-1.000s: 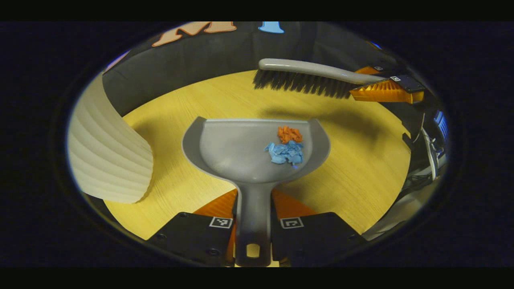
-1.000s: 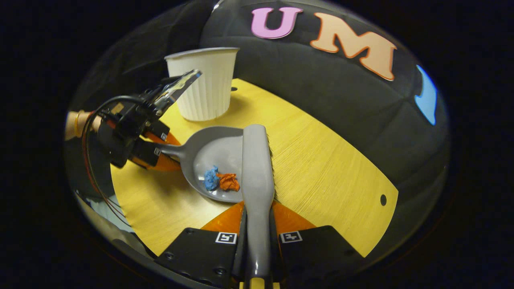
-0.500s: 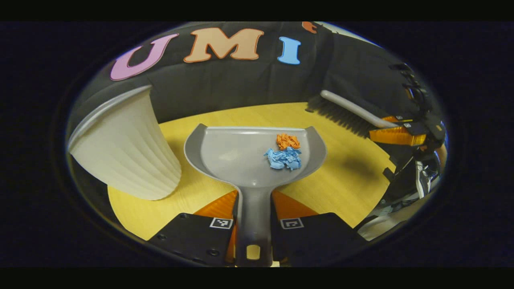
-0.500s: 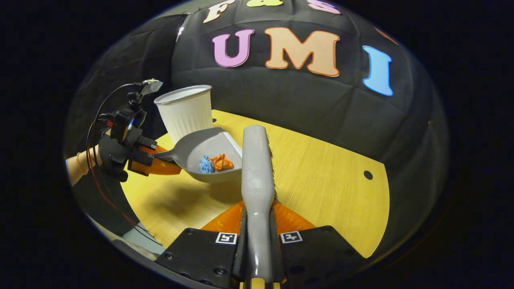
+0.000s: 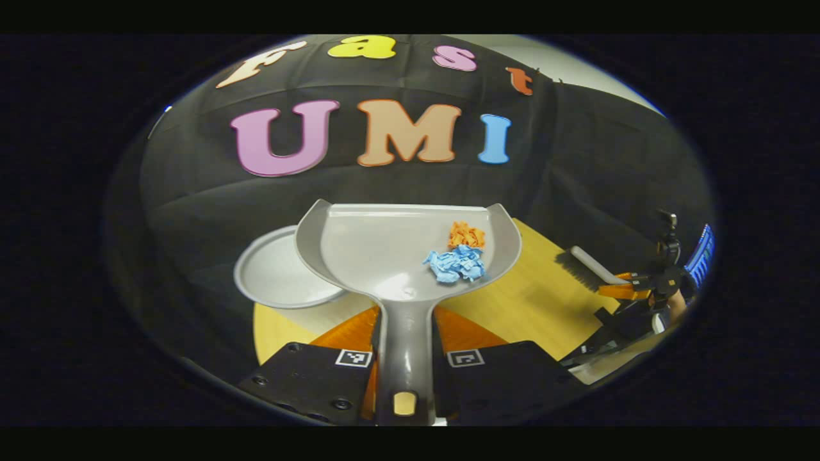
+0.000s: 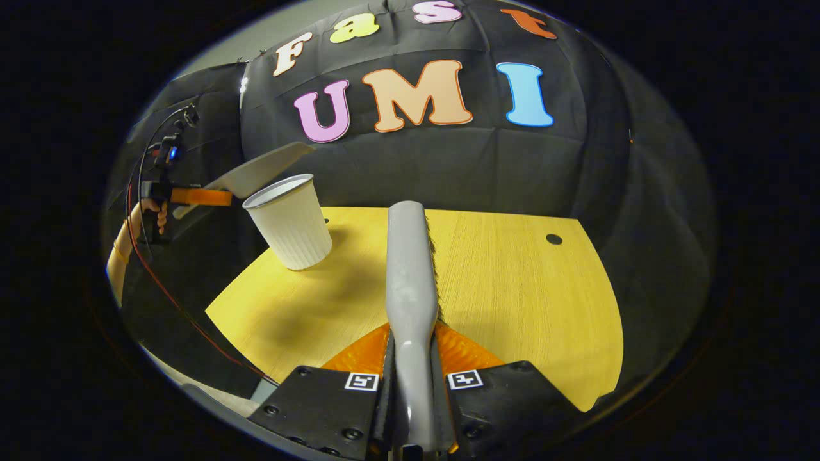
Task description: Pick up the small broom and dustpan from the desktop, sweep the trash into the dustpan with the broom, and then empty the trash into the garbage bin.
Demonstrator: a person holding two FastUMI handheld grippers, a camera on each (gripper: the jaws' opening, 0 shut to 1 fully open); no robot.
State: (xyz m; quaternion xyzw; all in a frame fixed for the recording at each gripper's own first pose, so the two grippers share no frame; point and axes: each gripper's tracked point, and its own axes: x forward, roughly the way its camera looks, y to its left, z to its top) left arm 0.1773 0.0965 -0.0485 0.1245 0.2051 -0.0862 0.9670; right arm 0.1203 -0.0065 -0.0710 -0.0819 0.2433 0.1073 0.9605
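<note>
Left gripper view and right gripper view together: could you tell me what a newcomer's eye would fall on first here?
First, the grey dustpan in mid-view, held by its handle in the left gripper, with blue scraps and orange scraps lying inside it. Just below and left of the pan gapes the white bin. In the right gripper view, the broom juts forward from the right gripper over the yellow table.
</note>
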